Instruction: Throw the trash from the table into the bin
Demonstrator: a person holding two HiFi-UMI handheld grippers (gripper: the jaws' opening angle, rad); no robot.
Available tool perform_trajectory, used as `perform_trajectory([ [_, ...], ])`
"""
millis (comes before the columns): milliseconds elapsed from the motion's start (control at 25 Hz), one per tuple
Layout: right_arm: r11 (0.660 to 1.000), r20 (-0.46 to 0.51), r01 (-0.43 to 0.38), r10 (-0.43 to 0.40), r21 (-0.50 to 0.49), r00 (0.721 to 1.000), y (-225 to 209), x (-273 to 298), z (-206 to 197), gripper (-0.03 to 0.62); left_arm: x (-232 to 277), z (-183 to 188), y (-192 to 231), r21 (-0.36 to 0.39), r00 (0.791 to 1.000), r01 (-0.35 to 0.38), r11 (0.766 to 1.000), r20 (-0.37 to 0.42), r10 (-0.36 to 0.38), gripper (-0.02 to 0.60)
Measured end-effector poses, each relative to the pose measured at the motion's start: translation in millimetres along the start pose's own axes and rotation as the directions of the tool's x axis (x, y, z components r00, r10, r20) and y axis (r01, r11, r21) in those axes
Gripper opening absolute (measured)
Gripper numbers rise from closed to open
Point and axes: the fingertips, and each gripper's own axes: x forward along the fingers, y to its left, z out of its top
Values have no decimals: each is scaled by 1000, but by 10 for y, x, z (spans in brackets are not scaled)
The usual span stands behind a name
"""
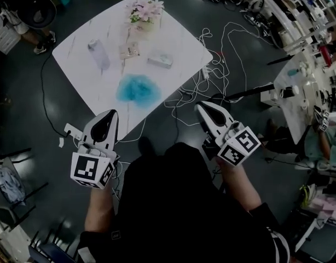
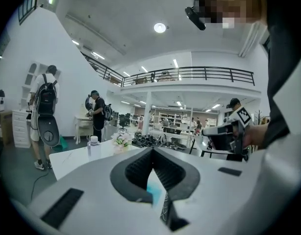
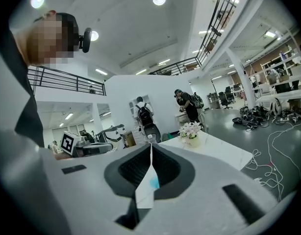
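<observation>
On the white table ahead of us sits what we take for the trash. A blue crumpled wad lies nearest our edge. A small flat wrapper and a pale packet lie further in, and a clear bottle is toward the left side. The flowers at the far corner look like decoration rather than rubbish, so we would leave them where they stand. The pieces are spread well apart, which suggests we will be taking them one at a time.

Our left gripper hangs over the dark floor just short of the table's near corner. Our right gripper is off to the right of that corner, above a tangle of white cables. Each gripper view shows its two jaws pressed together at the tips with nothing between them, and only the tabletop shows through the slit behind. We judge they are held shut and roughly level because they carry nothing yet and the table is not yet within reach. The blue wad, being closest, looks like the natural first pick for the left one.

No bin shows in any view, so we cannot say where the trash must go. Beyond the table a person with a backpack stands near some shelving.
</observation>
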Motion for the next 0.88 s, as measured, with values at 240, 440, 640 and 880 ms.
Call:
perform_trajectory([
  [240,1000,-59,-12,11,-13,998,-32,345,8,6,163,-82,248,-36,1000,-5,999,-11,5,14],
  [440,999,-112,-54,52,-9,992,-104,597,-5,6,244,-174,345,-66,1000,-31,997,1,31,14],
  [640,992,-151,-129,128,5,980,-272,855,-43,6,415,-173,417,-87,995,-100,991,-39,97,14],
  [880,976,-169,-215,215,22,962,-892,1039,0,6,853,-164,468,-66,978,-203,977,-53,199,14],
])
